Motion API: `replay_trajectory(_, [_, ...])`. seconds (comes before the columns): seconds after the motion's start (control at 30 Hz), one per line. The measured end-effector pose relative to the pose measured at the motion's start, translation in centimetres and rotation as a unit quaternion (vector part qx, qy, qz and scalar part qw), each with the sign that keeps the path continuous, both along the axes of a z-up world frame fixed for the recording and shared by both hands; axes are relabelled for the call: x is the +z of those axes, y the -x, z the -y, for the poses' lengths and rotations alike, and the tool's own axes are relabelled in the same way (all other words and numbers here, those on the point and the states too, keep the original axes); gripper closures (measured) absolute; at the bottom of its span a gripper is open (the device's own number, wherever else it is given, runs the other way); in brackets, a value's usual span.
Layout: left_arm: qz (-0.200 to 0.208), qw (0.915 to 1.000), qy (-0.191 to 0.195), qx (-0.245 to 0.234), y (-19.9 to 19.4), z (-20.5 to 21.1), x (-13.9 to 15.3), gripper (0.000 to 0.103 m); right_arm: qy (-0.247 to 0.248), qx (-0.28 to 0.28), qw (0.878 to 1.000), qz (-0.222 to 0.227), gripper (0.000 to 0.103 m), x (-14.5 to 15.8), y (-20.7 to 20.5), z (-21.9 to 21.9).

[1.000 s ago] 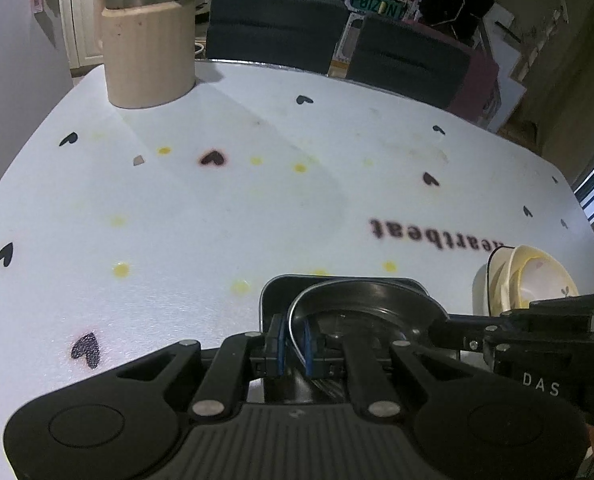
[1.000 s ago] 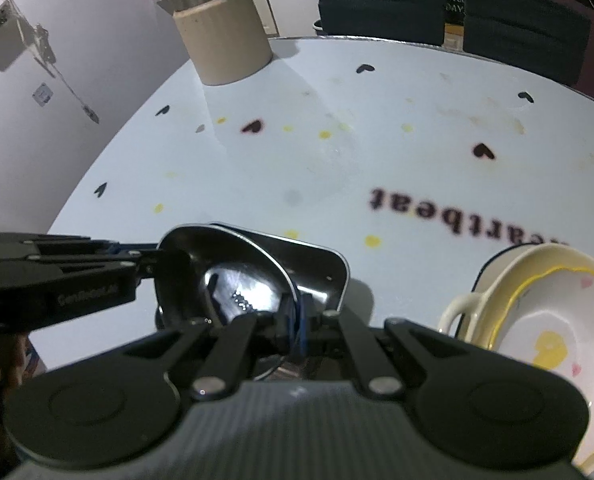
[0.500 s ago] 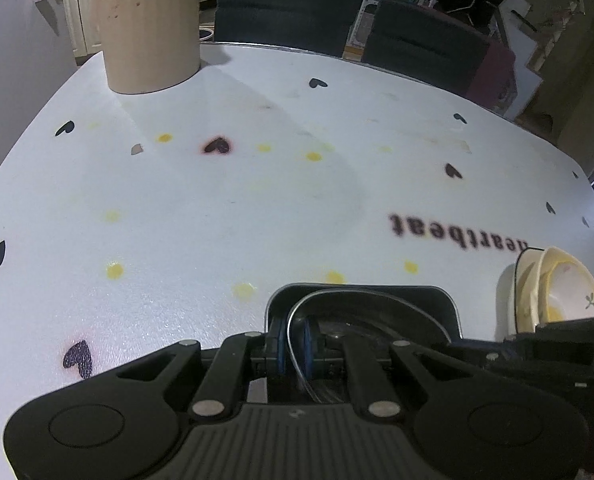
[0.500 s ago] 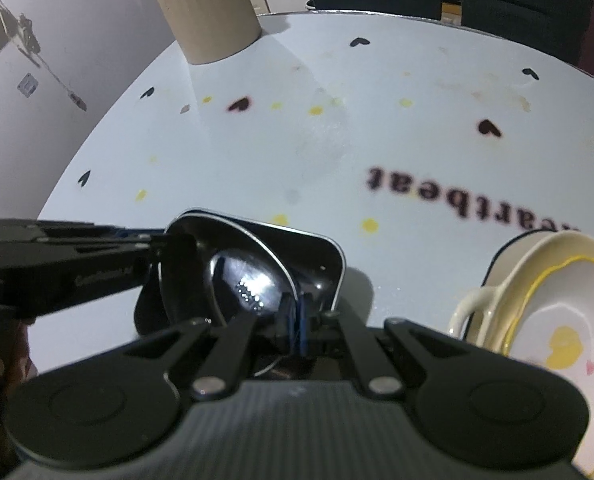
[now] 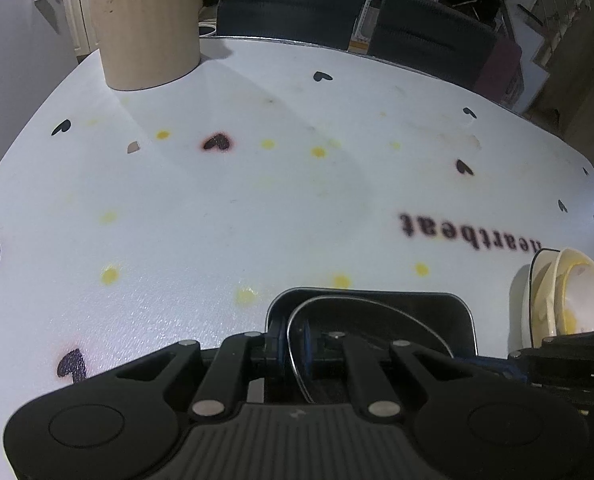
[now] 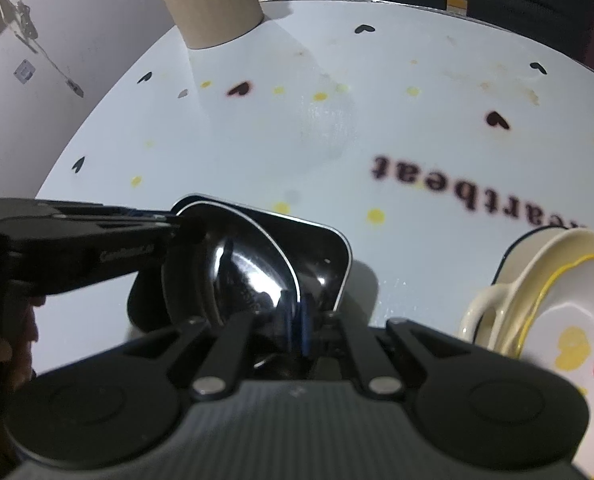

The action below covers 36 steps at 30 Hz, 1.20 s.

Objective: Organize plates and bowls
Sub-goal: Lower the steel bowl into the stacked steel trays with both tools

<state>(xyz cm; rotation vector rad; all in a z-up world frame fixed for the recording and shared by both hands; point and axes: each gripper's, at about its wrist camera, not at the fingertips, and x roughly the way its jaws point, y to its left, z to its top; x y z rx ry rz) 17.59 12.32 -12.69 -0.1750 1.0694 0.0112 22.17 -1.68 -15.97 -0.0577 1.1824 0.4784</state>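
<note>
A white tabletop [image 5: 257,208] printed with hearts, yellow dots and the word "heartbeat" fills both views; dark chairs [image 5: 293,0] stand at the top of the frame, and a beige canister [image 5: 149,40] sits at upper left.

Progress: the task appears partly done. At the right edge, cream bowls [image 6: 549,320] are already nested in a stack. The metal pieces at lower centre are being combined now.

Containers: a dark square tray [image 6: 325,252] rests on the tabletop at lower centre. A round steel bowl [image 6: 253,272] sits tilted inside it, its rim raised above the tray wall. Whether the bowl's base has fully seated on the tray floor cannot be confirmed from these angles. Both containers look empty.

Tool state: the left tool [image 5: 295,338] is closed on the bowl's rim at lower centre of its own view. The right tool [image 6: 297,330] is likewise clamped on the rim's opposite side.

Remaining: seat the bowl, release both tools.
</note>
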Motion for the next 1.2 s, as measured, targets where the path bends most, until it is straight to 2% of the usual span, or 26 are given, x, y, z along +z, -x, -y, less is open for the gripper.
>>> replay_trajectory(0.2, [0.0, 1.0, 0.002, -0.002, -0.2, 0.0, -0.1, 0.088, 0.004, -0.003, 1.0, 0.003, 0.093, -0.2, 0.1, -0.3])
replay_trajectory(0.4, [0.008, 0.9999, 0.012, -0.009, -0.1, 0.4, 0.5, 0.069, 0.002, -0.006, 1.0, 0.005, 0.089, 0.1, 0.4, 0.0])
replay_trajectory(0.5, [0.02, 0.9996, 0.016, -0.011, 0.3, 0.6, 1.2, 0.059, -0.004, -0.002, 1.0, 0.006, 0.083, 0.5, 0.7, 0.2])
replay_trajectory(0.57, [0.035, 0.9992, 0.019, -0.008, 0.7, 0.5, 2.0, 0.053, -0.007, 0.003, 1.0, 0.012, 0.073, 1.1, 1.1, 0.2])
replay_trajectory(0.63, [0.053, 0.9984, 0.022, -0.002, 1.3, 0.3, 2.9, 0.042, -0.009, 0.005, 1.0, 0.021, 0.067, 1.8, 1.6, 0.3])
replay_trajectory(0.73, [0.075, 0.9966, 0.033, 0.005, 2.2, -0.6, 3.9, 0.033, -0.029, 0.004, 0.999, 0.033, 0.064, 3.0, 2.3, 0.9])
replay_trajectory(0.83, [0.078, 0.9963, 0.033, 0.009, 2.9, -1.6, 4.2, 0.034, -0.044, -0.015, 0.998, 0.049, 0.051, 3.9, 2.9, 1.9])
replay_trajectory(0.87, [0.075, 0.9966, 0.032, 0.007, 3.2, -2.1, 4.2, 0.036, -0.042, -0.025, 0.998, 0.051, 0.051, 4.0, 2.8, 2.3])
replay_trajectory(0.9, [0.072, 0.9969, 0.03, 0.007, 3.3, -2.5, 4.2, 0.043, -0.038, -0.035, 0.997, 0.05, 0.052, 3.9, 2.7, 2.7])
replay_trajectory(0.93, [0.068, 0.9973, 0.028, 0.007, 3.4, -2.8, 4.0, 0.052, -0.035, -0.044, 0.997, 0.05, 0.057, 3.9, 2.6, 3.0])
replay_trajectory(0.97, [0.062, 0.9977, 0.028, 0.006, 3.5, -3.3, 3.8, 0.056, -0.035, -0.053, 0.997, 0.045, 0.068, 3.7, 2.3, 3.3])
replay_trajectory(1.03, [0.049, 0.9983, 0.03, 0.002, 3.6, -4.0, 3.3, 0.069, -0.041, -0.071, 0.996, 0.026, 0.082, 3.2, 1.8, 3.9])
replay_trajectory(1.2, [0.021, 0.9986, 0.04, -0.026, 3.4, -4.5, 2.0, 0.072, -0.036, -0.081, 0.996, -0.001, 0.086, 1.7, 0.9, 4.2])
